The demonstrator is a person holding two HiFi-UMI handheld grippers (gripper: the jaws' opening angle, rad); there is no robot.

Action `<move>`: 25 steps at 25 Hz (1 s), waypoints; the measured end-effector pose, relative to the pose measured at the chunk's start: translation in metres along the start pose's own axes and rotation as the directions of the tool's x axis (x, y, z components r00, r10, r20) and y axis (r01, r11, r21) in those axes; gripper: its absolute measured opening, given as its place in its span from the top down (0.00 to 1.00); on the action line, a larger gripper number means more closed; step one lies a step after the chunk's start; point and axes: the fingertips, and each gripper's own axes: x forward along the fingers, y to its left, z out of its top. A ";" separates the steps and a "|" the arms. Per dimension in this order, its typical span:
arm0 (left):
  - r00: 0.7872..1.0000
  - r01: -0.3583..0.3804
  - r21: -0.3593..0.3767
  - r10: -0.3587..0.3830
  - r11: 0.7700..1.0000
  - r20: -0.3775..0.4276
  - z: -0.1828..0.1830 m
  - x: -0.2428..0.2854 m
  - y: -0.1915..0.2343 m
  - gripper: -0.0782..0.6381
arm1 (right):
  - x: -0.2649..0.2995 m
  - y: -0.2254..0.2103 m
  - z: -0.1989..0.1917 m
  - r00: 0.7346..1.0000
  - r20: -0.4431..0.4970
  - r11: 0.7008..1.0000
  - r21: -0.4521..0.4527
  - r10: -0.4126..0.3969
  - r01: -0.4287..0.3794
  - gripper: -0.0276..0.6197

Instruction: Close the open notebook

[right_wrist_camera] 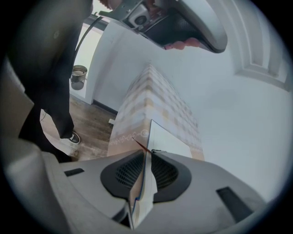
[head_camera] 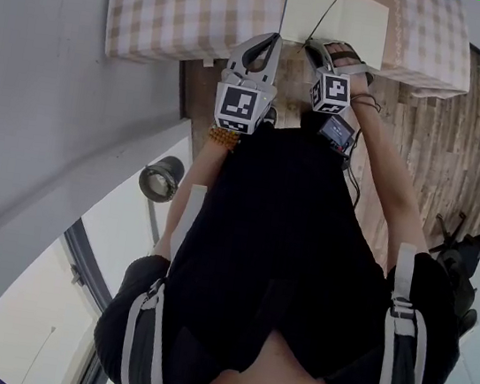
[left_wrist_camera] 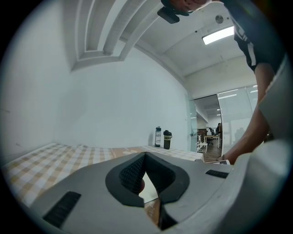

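Open notebook (head_camera: 336, 18) on a checked tablecloth (head_camera: 179, 3); right gripper (head_camera: 316, 50) clamps pages at its near edge; left gripper (head_camera: 270, 41), jaws closed and empty, sits just left

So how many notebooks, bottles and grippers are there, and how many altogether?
Notebook: 1
Bottles: 2
Grippers, the left gripper and the right gripper: 2
Total: 5
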 end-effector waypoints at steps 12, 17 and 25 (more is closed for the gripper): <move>0.996 -0.037 -0.069 0.031 0.997 -0.081 -0.033 0.004 0.023 0.89 | -0.011 -0.008 -0.002 0.996 0.015 0.996 0.013 -0.093 0.092 0.88; 0.997 -0.008 -0.055 0.003 0.998 -0.082 -0.032 0.006 0.013 0.89 | -0.011 -0.010 -0.002 0.996 -0.003 0.996 0.030 -0.085 0.085 0.83; 0.996 -0.002 -0.055 -0.003 0.998 -0.087 -0.034 0.006 0.014 0.89 | -0.009 -0.011 -0.016 0.993 -0.061 0.993 0.062 -0.097 0.101 0.75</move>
